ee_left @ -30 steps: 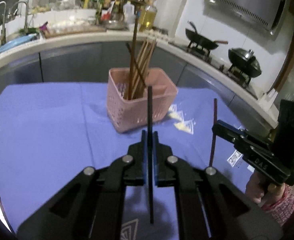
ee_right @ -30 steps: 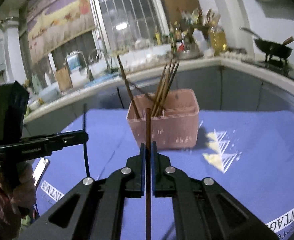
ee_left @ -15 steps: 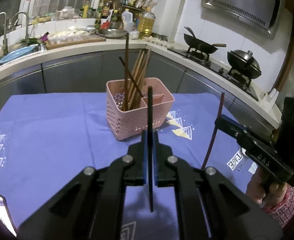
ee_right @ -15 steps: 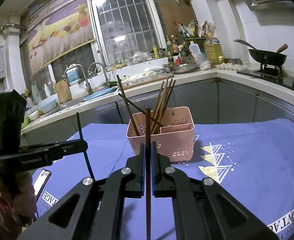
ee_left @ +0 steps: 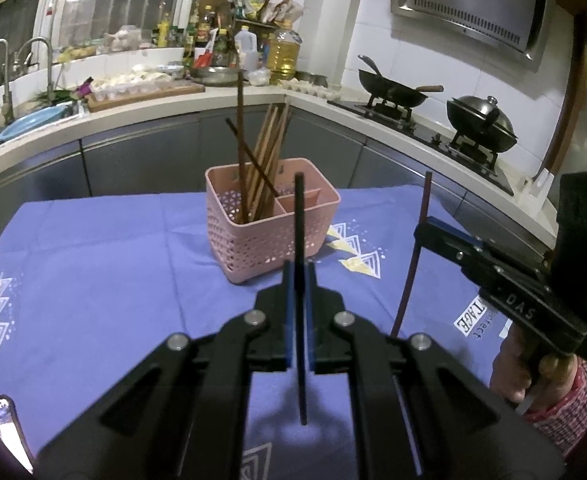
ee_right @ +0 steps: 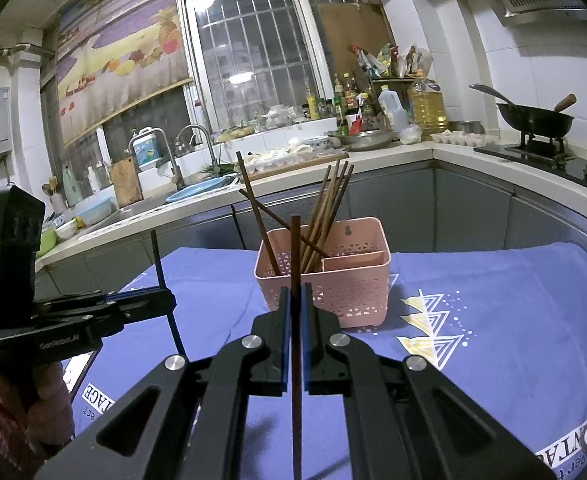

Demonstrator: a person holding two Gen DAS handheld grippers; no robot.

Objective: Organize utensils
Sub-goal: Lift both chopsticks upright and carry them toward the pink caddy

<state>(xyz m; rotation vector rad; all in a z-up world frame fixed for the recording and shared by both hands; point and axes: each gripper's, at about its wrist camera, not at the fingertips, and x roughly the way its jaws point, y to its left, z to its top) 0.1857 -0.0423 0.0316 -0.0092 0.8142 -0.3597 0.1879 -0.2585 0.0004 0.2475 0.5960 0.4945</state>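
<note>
Holding one stiff, light chopstick upright in each clamp, black chopstick [ee_left: 299, 240] in my left gripper [ee_left: 299, 280], brown chopstick [ee_right: 294, 280] in my right gripper [ee_right: 294, 304], both short of the pink basket [ee_left: 269, 236]; smooth sticks likely pivot, so mid-shaft grip suits.

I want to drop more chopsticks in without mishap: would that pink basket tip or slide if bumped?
The pink basket looks like thin perforated plastic, so probably light. It stands on a cloth, which may resist sliding a little. The tall chopsticks lean in one compartment, so a knock up there could probably rock it.
</note>
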